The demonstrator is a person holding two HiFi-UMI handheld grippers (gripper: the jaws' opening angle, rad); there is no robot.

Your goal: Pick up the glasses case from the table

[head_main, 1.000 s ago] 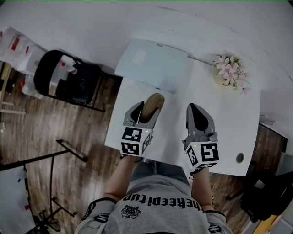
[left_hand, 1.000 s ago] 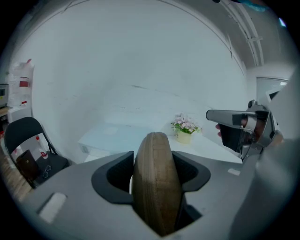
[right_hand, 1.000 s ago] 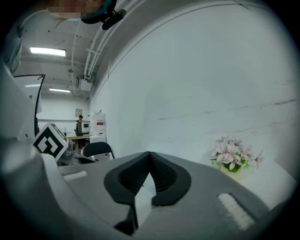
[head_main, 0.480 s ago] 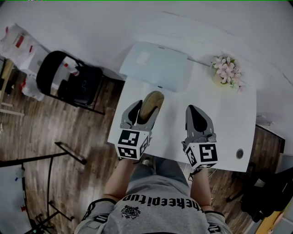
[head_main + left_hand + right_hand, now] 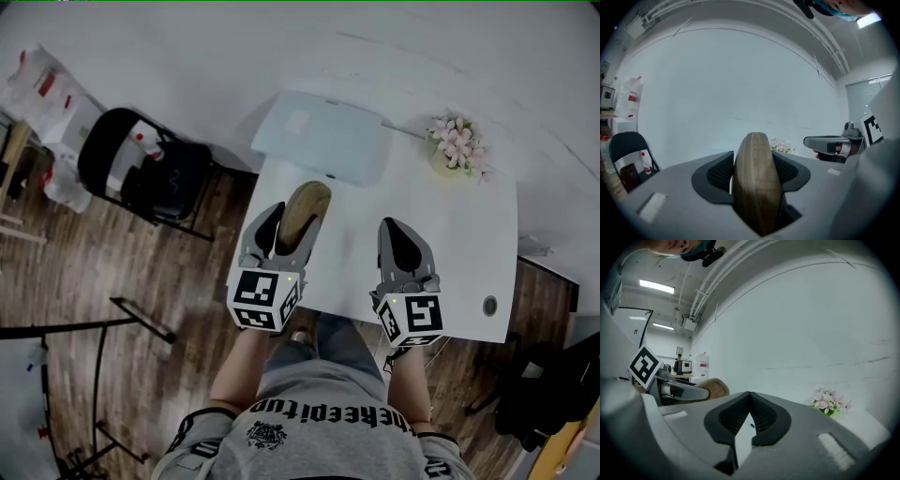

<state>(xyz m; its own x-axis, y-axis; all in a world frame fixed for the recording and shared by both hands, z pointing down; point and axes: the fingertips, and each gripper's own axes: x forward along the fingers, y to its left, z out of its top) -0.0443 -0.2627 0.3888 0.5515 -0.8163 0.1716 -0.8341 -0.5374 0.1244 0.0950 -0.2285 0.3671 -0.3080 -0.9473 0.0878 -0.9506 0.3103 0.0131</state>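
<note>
glasses case [image 5: 307,208] | long axis along left gripper [image 5: 295,223] — pointing away

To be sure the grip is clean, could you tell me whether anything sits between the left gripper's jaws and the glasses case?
Nothing visible does. The left gripper is closed straight on the glasses case, a pad on each side. The right gripper is off to the side, shut and empty.

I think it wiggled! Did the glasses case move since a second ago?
Yes. The glasses case, clamped in the left tongs, has drifted toward the table's left edge and looks lifted.
</note>
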